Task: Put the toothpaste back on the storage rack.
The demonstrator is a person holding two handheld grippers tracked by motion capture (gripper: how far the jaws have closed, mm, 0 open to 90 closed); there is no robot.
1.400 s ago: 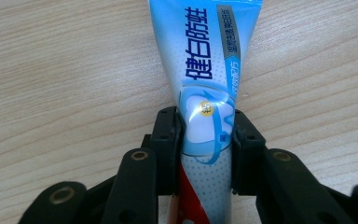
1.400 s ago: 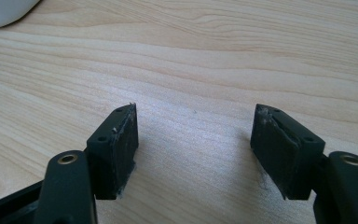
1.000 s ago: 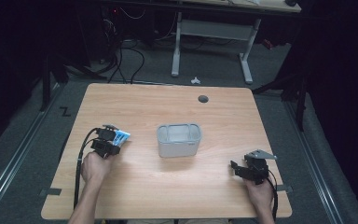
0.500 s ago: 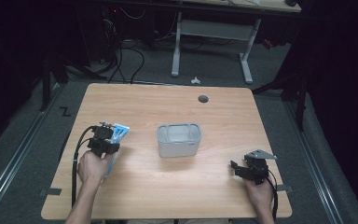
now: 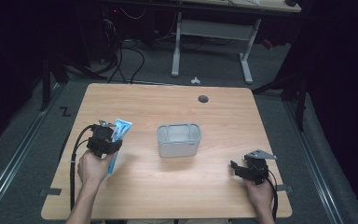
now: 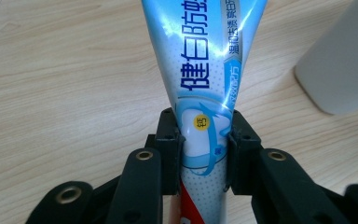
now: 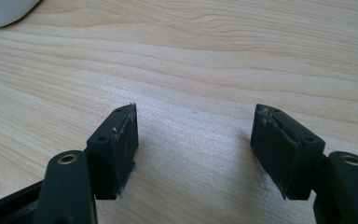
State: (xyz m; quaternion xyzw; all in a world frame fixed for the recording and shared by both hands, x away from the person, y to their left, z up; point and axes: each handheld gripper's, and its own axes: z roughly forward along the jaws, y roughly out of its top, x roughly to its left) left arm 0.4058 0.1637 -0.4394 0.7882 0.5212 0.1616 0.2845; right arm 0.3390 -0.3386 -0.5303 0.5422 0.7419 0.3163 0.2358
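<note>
**Toothpaste tube pinched in my left gripper, right gripper spread**

The wooden table (image 5: 168, 186) took up most of the scene, pale grain, with a small dark round hole (image 5: 203, 98) near its far edge, right of centre. Beyond it, on the floor, stood the white legs of another desk (image 5: 212, 44) and some dark cables.

Near the middle of the table sat a grey rectangular container (image 5: 179, 140) with rounded corners, upright, mouth up. In my left gripper view its pale wall showed at the right edge.

My left gripper (image 6: 204, 140) was to the left of the container, well apart from it, near the table's left side. Its jaws pressed on a light blue and white toothpaste tube (image 6: 200, 70) at the narrow part, both pads against its sides. The tube's wide flat end pointed away from me. In the high view the tube (image 5: 120, 128) stood out beyond the gripper's far side.

My right gripper (image 7: 193, 140) was at the near right of the table, jaws spread wide over bare wood, nothing between them.
</note>
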